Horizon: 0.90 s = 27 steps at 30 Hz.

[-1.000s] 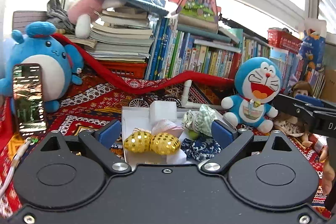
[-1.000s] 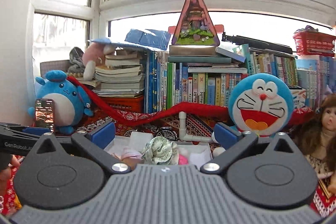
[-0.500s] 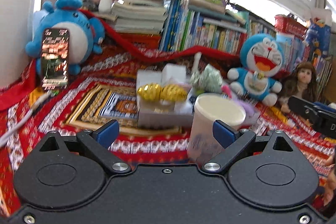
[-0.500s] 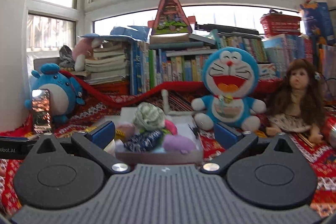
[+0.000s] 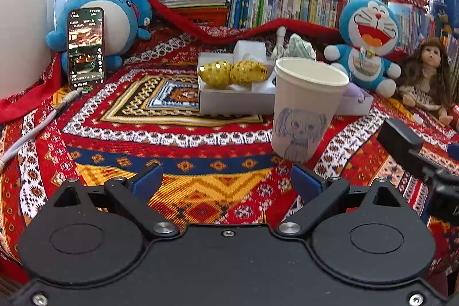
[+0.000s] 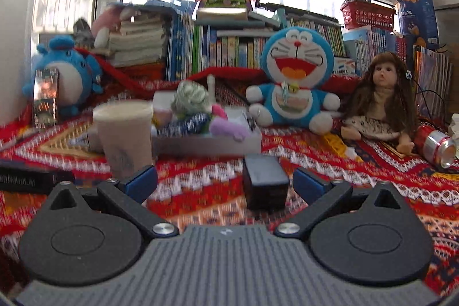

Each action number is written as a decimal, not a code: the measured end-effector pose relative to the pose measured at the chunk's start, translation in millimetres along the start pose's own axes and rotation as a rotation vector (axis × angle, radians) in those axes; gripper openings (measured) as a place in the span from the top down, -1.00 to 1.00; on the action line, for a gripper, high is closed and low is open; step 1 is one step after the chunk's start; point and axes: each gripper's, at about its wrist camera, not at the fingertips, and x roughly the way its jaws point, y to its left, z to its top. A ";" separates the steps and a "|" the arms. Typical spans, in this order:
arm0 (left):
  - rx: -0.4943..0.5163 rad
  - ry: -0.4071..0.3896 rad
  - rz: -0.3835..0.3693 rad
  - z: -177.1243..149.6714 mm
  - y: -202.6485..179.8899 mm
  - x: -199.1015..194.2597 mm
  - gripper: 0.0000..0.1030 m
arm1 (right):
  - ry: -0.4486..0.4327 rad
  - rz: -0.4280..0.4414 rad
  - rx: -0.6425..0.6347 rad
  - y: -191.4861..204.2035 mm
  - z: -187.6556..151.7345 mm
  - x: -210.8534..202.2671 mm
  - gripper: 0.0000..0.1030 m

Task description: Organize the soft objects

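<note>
Both grippers, left (image 5: pixel 223 179) and right (image 6: pixel 225 181), spread wide, holding nothing. Paper cup (image 5: pixel 307 111) upright just beside white tray (image 5: pixel 235 103), probably to receive soft pieces.

No writing can be read with certainty: the white letters on the black gripper body (image 6: pixel 25 180) at the left edge are blurred, and the print on the book spines (image 5: pixel 289 5) and phone screen (image 5: pixel 86 46) is too small.

Window backlight, fisheye warp, right-view blur.
</note>
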 end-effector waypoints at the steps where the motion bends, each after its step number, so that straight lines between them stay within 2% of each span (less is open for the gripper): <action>1: 0.000 0.011 0.001 -1.5 -0.9 1.9 -0.87 | 0.017 -0.001 0.006 -0.5 -3.2 1.5 -1.00; 6: -0.010 0.061 0.000 -6.3 -1.9 10.5 -0.87 | 0.072 -0.015 0.021 -3.3 -9.7 10.0 -1.00; 15: 0.020 0.075 0.015 -10.0 -6.9 16.0 -0.97 | 0.168 -0.020 -0.003 0.7 -19.4 27.3 -1.00; 27: 0.038 0.078 0.043 -11.4 -9.0 19.6 -0.99 | 0.198 -0.005 0.012 -2.5 -18.3 32.9 -1.00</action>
